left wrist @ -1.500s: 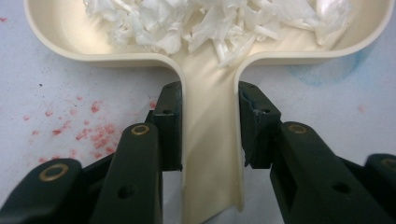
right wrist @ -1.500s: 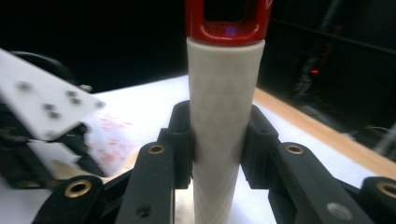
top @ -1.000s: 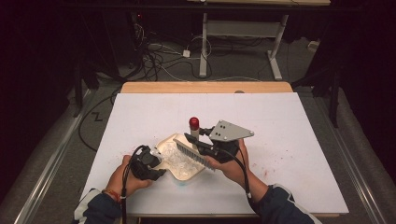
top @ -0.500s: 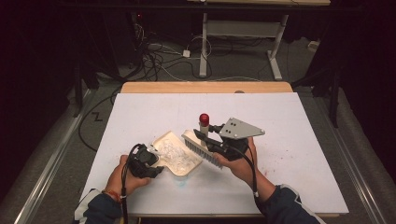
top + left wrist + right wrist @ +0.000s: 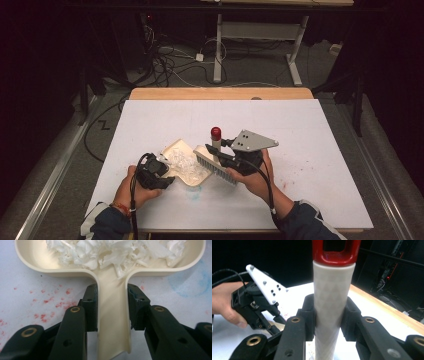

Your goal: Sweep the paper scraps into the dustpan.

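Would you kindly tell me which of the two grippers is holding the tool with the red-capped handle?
The right gripper holds it: its jaws clamp the white brush handle with the red end, while the left gripper grips the cream dustpan by its handle.

L gripper (image 5: 159, 171) clamped low, R gripper (image 5: 220, 154) clamped, raised

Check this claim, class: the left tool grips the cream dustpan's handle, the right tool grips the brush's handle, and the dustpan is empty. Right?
Wrong: the dustpan holds white shreds, as the left gripper view shows. The left tool and right tool with the brush are as stated.
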`<state>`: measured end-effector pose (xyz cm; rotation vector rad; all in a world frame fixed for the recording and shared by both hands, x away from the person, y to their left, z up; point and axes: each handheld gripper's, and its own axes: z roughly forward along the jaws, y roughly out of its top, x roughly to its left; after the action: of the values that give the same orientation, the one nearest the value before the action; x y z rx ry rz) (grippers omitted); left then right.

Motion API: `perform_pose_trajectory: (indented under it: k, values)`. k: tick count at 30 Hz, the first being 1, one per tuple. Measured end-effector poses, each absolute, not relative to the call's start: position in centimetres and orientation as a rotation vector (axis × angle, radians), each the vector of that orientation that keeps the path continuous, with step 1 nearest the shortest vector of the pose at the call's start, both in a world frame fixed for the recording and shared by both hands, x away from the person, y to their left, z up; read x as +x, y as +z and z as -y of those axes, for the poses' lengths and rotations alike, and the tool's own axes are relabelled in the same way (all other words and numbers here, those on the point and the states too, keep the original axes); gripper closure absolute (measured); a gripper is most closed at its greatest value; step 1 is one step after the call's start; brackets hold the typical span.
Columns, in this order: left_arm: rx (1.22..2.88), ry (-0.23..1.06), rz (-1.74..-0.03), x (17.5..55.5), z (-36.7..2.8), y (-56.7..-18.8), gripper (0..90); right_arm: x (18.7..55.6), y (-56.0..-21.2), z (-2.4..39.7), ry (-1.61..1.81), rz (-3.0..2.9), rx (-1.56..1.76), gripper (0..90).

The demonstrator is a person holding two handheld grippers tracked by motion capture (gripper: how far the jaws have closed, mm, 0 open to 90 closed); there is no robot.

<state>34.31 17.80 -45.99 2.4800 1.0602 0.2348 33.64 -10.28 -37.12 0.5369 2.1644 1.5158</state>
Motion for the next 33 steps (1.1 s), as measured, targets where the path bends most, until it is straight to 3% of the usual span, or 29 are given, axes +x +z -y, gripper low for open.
perform_pose_trajectory:
  k: [17,33]
  values:
    - [2.431,0.239,-1.13,35.0,-18.8,-46.2,63.4,33.0,-34.2,16.1,1.544,-2.049,0.602,69.9]
    - [2.371,0.279,-1.227,35.2,-20.0,-46.3,63.3,31.1,-33.9,22.7,1.52,-2.067,0.659,69.9]
